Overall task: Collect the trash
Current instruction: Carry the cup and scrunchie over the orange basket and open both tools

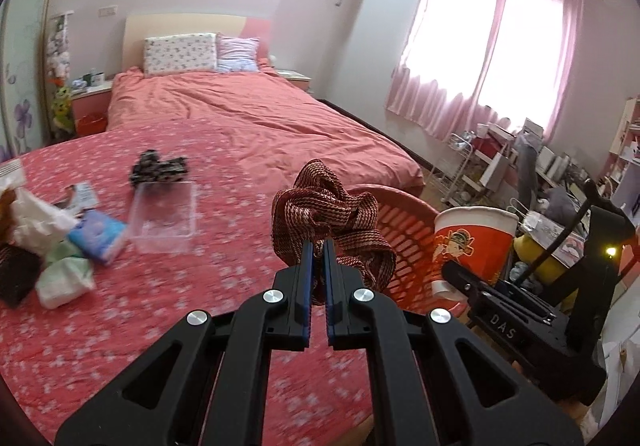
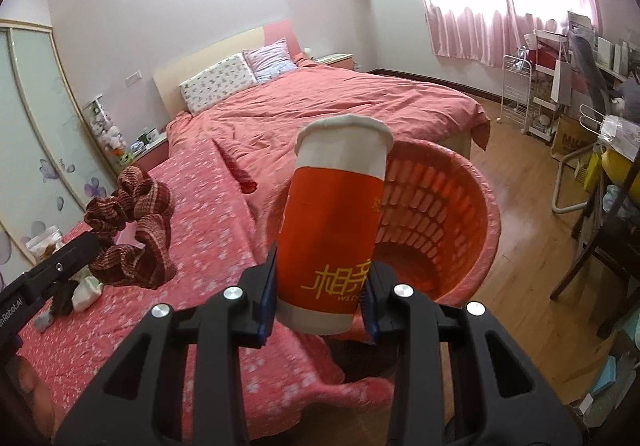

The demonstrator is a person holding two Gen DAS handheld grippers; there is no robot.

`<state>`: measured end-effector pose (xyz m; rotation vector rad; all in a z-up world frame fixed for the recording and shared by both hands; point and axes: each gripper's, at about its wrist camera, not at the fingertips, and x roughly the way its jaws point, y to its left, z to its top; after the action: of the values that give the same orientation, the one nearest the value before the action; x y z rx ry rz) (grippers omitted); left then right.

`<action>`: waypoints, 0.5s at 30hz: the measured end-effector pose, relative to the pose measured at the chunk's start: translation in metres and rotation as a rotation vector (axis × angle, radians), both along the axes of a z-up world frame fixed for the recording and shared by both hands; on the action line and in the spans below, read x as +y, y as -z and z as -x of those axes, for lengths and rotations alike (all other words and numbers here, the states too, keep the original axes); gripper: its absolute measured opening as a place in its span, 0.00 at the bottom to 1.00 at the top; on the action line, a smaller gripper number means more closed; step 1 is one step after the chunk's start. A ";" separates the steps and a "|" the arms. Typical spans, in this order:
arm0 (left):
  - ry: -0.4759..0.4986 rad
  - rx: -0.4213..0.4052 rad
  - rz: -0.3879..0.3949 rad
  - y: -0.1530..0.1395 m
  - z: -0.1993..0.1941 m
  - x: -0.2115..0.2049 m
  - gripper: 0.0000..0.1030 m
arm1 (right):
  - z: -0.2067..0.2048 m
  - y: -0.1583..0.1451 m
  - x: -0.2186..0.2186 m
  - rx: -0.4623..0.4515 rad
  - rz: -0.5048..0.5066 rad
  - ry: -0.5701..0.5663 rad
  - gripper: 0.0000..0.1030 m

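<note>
**A:** The right gripper is clamped low on the tall orange-and-white paper cup, which stands nearly upright in front of the orange slatted plastic basket. I'd carry the cup on toward twelve o'clock until its base is past the near rim, then let go; released short, it would likely land on the bed.

**B:** And the left gripper?

**A:** Nearly closed, pinching the maroon woven fabric scrunchie in the air, the basket just behind it at two o'clock. Whether that counts as trash I can't judge.

**B:** What's unclear?

**A:** The basket's bottom is hidden behind the cup. At nine o'clock in the left view, crumpled white and green wrappers lie blurred on the pink floral bedspread, beside a clear plastic tray; the pile is cut off at the edge.
</note>
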<state>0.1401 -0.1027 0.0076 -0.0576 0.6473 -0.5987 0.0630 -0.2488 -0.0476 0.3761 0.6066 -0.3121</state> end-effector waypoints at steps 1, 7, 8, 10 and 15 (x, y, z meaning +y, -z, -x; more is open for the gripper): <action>0.013 0.002 0.002 0.002 -0.003 -0.007 0.05 | -0.001 0.001 -0.004 -0.002 -0.001 0.004 0.33; 0.061 0.012 -0.010 0.008 -0.010 -0.041 0.05 | -0.013 0.010 -0.025 0.001 -0.020 0.025 0.33; 0.069 0.016 -0.013 0.009 -0.011 -0.044 0.05 | -0.015 0.013 -0.029 0.003 -0.022 0.028 0.33; 0.082 0.022 -0.022 0.013 -0.014 -0.054 0.05 | -0.019 0.017 -0.036 0.006 -0.028 0.031 0.33; 0.105 0.041 -0.035 0.021 -0.019 -0.071 0.05 | -0.029 0.023 -0.052 0.010 -0.041 0.038 0.34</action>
<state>0.1586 -0.1735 -0.0135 -0.0038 0.7036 -0.6884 0.0924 -0.3003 -0.0709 0.4256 0.6168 -0.3385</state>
